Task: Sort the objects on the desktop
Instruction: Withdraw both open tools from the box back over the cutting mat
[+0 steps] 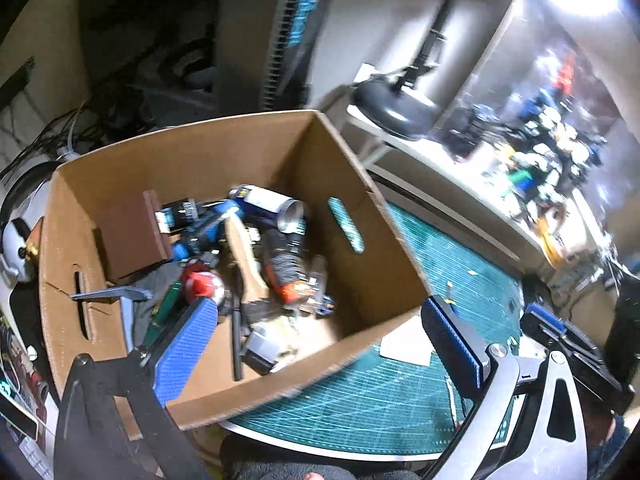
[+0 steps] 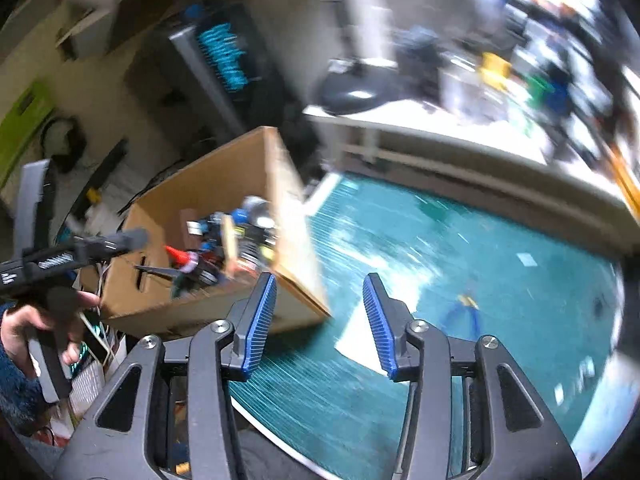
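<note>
A brown cardboard box [image 1: 384, 236] stands on the left of a green cutting mat [image 1: 452, 276]. It holds several tools and cans, among them a white and blue can [image 1: 268, 204], a wooden-handled brush [image 1: 248, 268] and a brown block [image 1: 134, 236]. My left gripper [image 1: 320, 332] is open and empty, hovering over the box's near right corner. My right gripper [image 2: 320, 312] is open and empty above the mat [image 2: 480, 248], just right of the box [image 2: 224, 176]. A white paper [image 2: 360, 340] and a small blue and yellow item [image 2: 464, 308] lie on the mat. The right wrist view is blurred.
A white shelf [image 1: 460, 160] crowded with small items runs behind the mat. A black lamp base [image 1: 396, 108] sits at its left end. Cables and dark gear lie behind the box. The left hand and its gripper [image 2: 60, 264] show at the left of the right wrist view.
</note>
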`<state>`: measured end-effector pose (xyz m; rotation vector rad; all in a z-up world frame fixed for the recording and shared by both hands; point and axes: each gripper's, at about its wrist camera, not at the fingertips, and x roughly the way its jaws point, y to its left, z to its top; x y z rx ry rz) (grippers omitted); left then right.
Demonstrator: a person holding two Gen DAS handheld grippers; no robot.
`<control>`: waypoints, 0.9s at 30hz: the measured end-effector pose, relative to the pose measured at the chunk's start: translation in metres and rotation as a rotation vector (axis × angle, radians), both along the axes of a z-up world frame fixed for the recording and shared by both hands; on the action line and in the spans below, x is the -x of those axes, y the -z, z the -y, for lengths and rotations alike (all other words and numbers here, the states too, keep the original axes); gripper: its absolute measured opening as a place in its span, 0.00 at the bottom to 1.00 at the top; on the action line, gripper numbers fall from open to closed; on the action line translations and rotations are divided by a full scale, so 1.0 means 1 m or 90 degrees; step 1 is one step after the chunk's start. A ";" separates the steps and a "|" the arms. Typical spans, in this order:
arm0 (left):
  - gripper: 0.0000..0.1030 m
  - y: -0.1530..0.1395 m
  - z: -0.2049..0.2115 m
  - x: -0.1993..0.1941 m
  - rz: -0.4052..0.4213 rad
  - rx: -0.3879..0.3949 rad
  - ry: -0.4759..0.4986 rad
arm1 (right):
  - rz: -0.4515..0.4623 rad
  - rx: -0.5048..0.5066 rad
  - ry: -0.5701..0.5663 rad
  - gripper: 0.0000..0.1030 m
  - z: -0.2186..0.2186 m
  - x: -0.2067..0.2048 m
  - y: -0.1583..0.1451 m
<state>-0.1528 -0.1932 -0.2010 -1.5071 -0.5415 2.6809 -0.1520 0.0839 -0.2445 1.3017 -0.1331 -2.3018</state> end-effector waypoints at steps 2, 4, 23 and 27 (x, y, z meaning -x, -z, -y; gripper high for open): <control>1.00 -0.001 -0.013 -0.002 0.000 -0.001 0.016 | 0.022 0.000 0.046 0.48 -0.033 -0.012 0.012; 1.00 0.000 -0.027 -0.005 0.004 0.000 0.031 | 0.039 -0.002 0.083 0.53 -0.060 -0.023 0.023; 1.00 0.070 -0.158 -0.048 0.125 0.022 0.114 | 0.123 -0.040 0.127 0.55 -0.198 -0.098 0.094; 1.00 0.092 -0.166 -0.061 0.154 0.033 0.107 | 0.139 -0.045 0.059 0.45 -0.180 -0.103 0.113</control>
